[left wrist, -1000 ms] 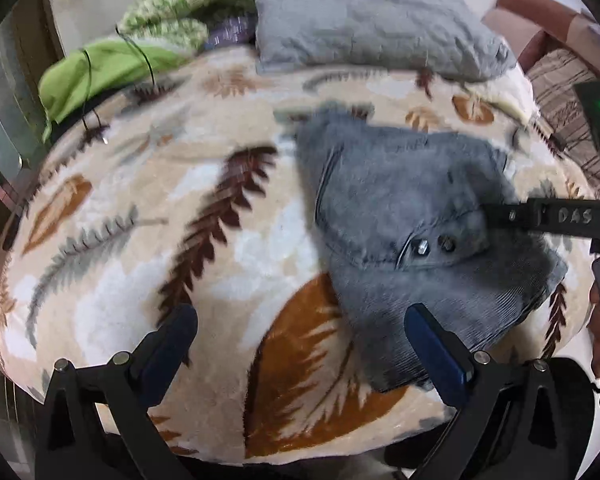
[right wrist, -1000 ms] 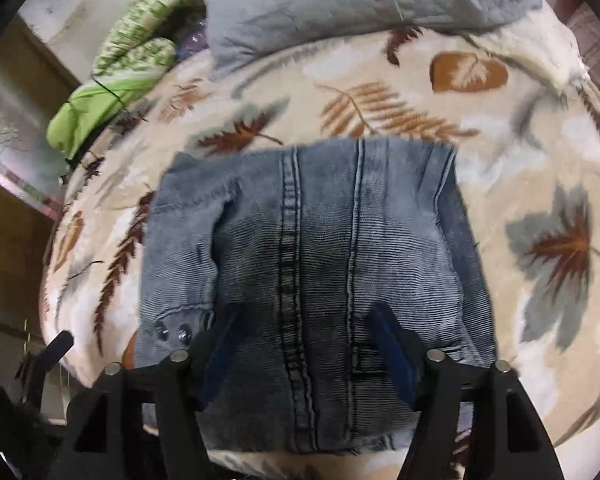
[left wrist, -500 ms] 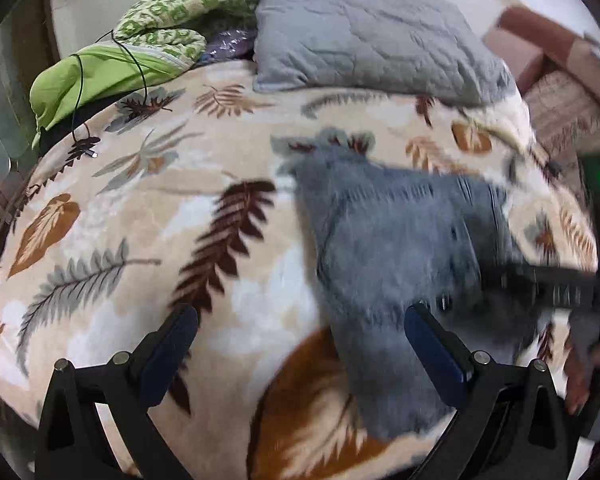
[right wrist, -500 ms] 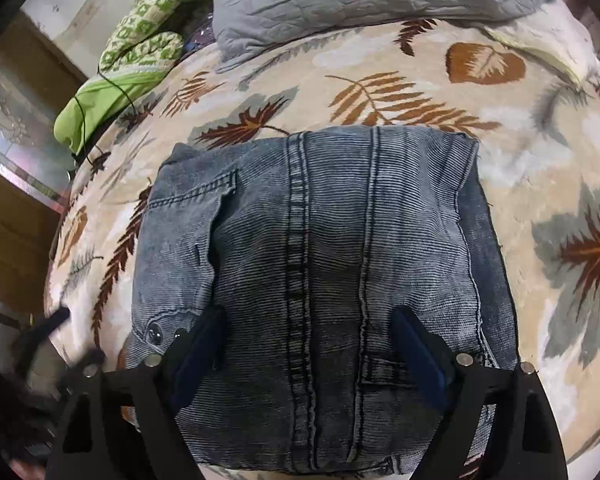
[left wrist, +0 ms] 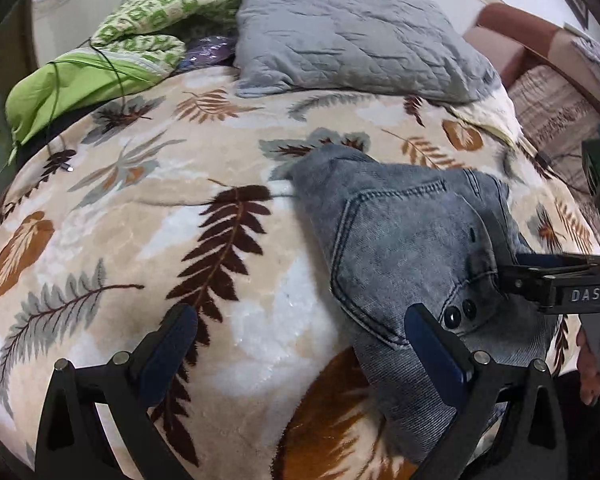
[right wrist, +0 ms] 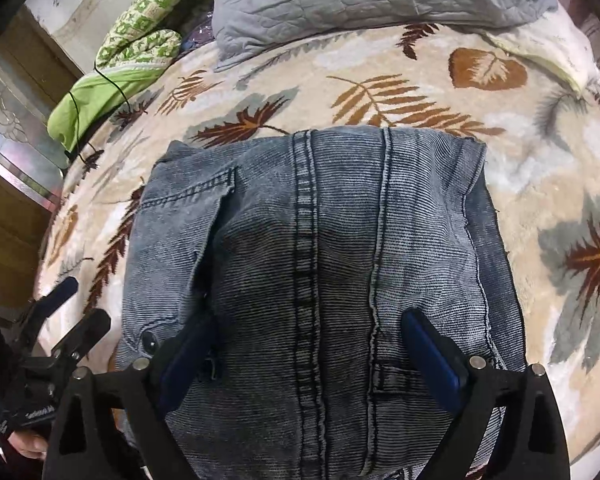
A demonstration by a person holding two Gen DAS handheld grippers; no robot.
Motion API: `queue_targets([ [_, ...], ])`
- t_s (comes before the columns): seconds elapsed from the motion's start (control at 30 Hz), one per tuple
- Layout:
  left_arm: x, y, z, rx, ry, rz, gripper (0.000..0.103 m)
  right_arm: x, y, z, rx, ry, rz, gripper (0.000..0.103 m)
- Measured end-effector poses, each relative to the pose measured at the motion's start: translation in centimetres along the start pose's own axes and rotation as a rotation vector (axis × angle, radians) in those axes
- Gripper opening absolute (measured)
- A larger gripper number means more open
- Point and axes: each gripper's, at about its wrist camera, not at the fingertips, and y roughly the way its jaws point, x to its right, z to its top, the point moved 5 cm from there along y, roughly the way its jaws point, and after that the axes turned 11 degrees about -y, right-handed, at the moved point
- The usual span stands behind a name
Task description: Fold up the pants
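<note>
Grey-blue denim pants point(right wrist: 320, 264) lie folded into a compact bundle on the leaf-print blanket point(left wrist: 148, 216). In the left wrist view the pants point(left wrist: 404, 248) sit to the right, with two dark buttons near the front edge. My left gripper point(left wrist: 300, 344) is open and empty, over bare blanket just left of the bundle. My right gripper point(right wrist: 312, 356) is open and empty, hovering low over the near part of the bundle, its fingers apart on either side of the seams. The right gripper also shows side-on in the left wrist view point(left wrist: 556, 280).
A grey quilted pillow point(left wrist: 348, 36) lies at the head of the bed. Green patterned and lime bedding point(left wrist: 100, 64) with a black cable is piled at the back left. A brown striped sofa point(left wrist: 552, 96) stands at the right. A wooden cabinet point(right wrist: 16, 208) is left of the bed.
The left gripper swung and settled beside the pants, which now look closer. The right gripper drew nearer over the bundle and stays open. The pants have not moved.
</note>
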Motion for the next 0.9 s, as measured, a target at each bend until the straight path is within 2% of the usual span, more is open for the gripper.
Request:
queue_targets([
  [0.13, -1.5, 0.3, 0.5, -0.014, -0.048, 0.001, 0.103, -0.1, 0.0, 0.0, 0.004, -0.011, -0.022, 0.097],
  [0.27, -3.7, 0.5, 0.9, -0.039, -0.131, -0.006, 0.103, 0.3, -1.3, 0.1, 0.002, -0.003, 0.033, 0.097],
  [0.37, -4.6, 0.5, 1.0, -0.050, -0.169, -0.025, 0.103, 2.0, -3.6, 0.3, 0.057, 0.052, 0.126, 0.096],
  [0.47, -4.8, 0.9, 1.0, -0.067, -0.204, -0.051, 0.103, 5.3, -5.8, 0.3, 0.107, 0.104, 0.123, 0.096],
  [0.53, -4.2, 1.2, 0.9, -0.084, -0.201, -0.081, 0.103, 7.9, -6.6, -0.1, 0.120, 0.152, 0.113, 0.096],
  [0.63, -2.7, 1.1, 0.9, -0.082, -0.165, -0.127, 0.103, 10.9, -7.0, -0.8, 0.137, 0.225, 0.159, 0.096],
  [0.8, 0.4, 1.5, 0.6, -0.115, -0.110, -0.235, 0.103, 12.8, -5.9, -1.0, 0.135, 0.235, 0.253, 0.096],
  [0.9, 1.6, 1.9, 0.4, -0.136, -0.089, -0.271, 0.103, 13.6, -4.4, -1.0, 0.119, 0.230, 0.271, 0.096],
])
